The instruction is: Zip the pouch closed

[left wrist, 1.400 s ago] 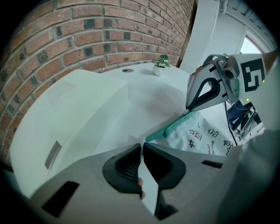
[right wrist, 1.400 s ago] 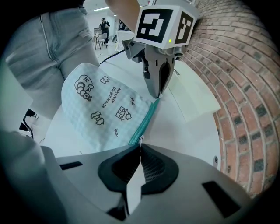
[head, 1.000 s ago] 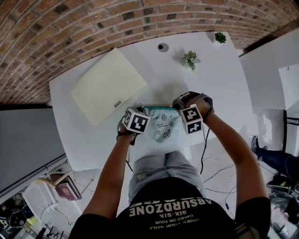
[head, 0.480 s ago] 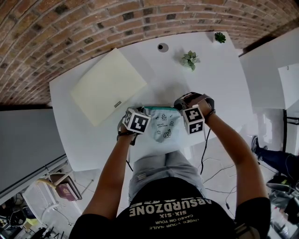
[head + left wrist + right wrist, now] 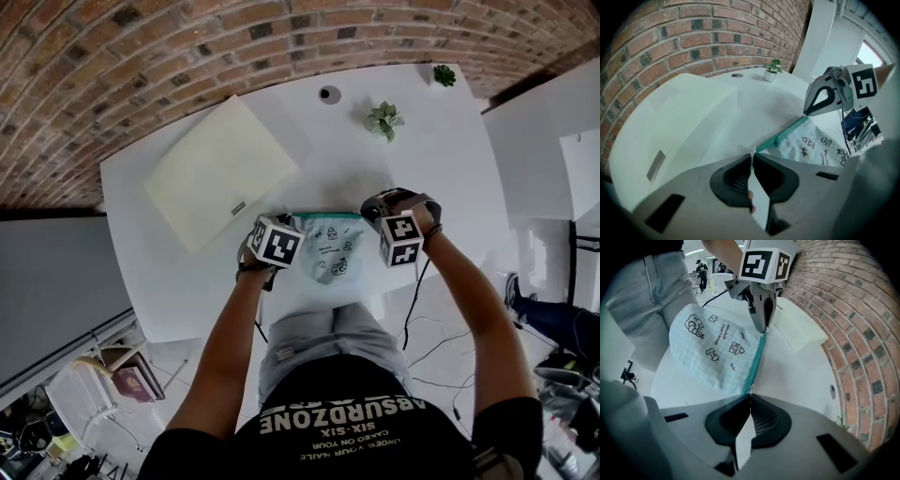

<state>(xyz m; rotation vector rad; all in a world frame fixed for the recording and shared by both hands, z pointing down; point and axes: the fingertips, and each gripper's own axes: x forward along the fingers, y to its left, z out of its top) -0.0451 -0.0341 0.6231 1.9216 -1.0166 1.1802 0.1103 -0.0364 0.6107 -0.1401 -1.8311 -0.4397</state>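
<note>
The pale blue printed pouch (image 5: 333, 264) lies at the near edge of the white desk (image 5: 441, 169), its teal zipper (image 5: 757, 357) stretched between the two tongs. The left tongs (image 5: 751, 161) are pinched together on the end tab (image 5: 752, 151). The right tongs (image 5: 749, 401) are closed tight on the zipper pull (image 5: 750, 389). The zipper looks drawn together along its visible length, so nothing inside shows.

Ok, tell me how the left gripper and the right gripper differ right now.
The left gripper grips the pouch at its left end; the right gripper grips at its right end. The left gripper pinches a pale scrap of edge; the right gripper pinches what looks like the zipper pull. Both are shut, pointing steeply down.
</note>
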